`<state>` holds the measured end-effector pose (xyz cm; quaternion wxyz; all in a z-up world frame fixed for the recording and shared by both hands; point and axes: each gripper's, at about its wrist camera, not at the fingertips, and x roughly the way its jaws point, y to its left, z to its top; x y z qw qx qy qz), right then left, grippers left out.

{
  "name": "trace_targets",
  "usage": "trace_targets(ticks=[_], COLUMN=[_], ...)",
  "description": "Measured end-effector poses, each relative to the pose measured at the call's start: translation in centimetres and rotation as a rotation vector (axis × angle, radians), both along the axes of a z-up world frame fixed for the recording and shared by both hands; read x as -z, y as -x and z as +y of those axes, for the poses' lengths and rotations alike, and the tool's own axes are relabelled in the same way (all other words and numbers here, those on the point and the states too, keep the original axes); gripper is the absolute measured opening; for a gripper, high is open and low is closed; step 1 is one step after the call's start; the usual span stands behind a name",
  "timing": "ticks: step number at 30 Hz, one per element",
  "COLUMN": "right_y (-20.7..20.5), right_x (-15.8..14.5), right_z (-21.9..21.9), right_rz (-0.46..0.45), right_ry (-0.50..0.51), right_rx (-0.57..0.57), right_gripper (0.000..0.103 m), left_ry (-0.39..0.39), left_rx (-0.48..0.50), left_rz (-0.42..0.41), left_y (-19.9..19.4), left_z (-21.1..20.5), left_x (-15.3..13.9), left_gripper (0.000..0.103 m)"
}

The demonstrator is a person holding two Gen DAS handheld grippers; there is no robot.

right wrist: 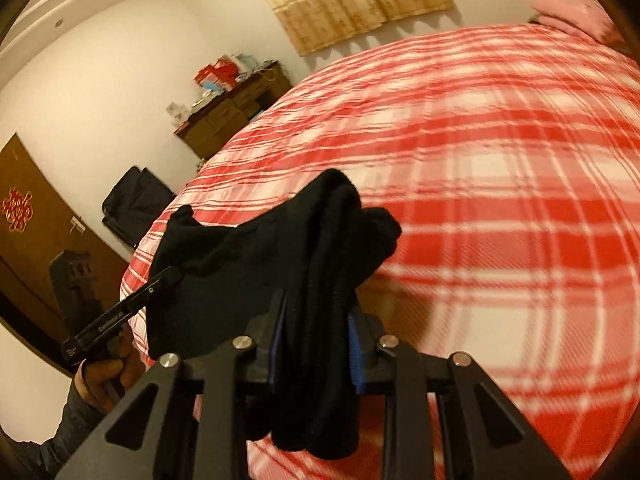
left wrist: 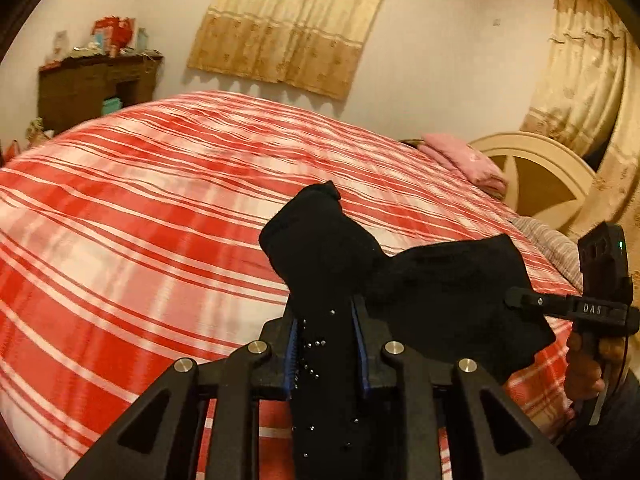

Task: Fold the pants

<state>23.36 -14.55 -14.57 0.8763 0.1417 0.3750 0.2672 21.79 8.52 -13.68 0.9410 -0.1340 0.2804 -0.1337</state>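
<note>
I have the black pants (left wrist: 440, 280) up off the bed (left wrist: 140, 208), stretched between both tongs so they can be laid flat. Left tongs (left wrist: 326, 344) clamp a studded bunch; right tongs (right wrist: 316, 332) clamp a thick ribbed bunch. Pink pillow (left wrist: 464, 160) at 2 o'clock, dresser (left wrist: 96, 88) at 10; nothing blocks the spread.

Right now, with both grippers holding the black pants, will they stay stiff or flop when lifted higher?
Probably floppy: the black pants sag between the left gripper and the right gripper. Likely light, since bunched ends droop softly. Knit looks grippy, so slipping seems unlikely.
</note>
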Motion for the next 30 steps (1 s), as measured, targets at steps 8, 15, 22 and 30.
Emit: trace_targets(ticks=[8,15,22,30], right_y=[-5.3,-8.0,-10.5,-13.5], right_x=[-0.5,-0.9,-0.3,1.9], right_z=[6.7,11.4,14.7,15.6], right_rz=[0.009,-0.004,0.003,0.067], right_ry=[0.035,0.071,0.084,0.104], right_rx=[-0.092,-0.151,-0.178,-0.159], right_gripper=[0.029,0.029,0.029,0.03], left_ry=[-0.02,-0.048,-0.053,-0.082], left_rx=[-0.113,-0.186,-0.228,-0.251], left_rz=[-0.01,-0.015,0.009,0.077], left_y=[-0.3,-0.8,-2.2,-3.4], left_z=[5.3,8.3,10.4,11.2], left_x=[-0.7,-1.3,-0.4,2.3], left_gripper=[0.024,0.024,0.024,0.029])
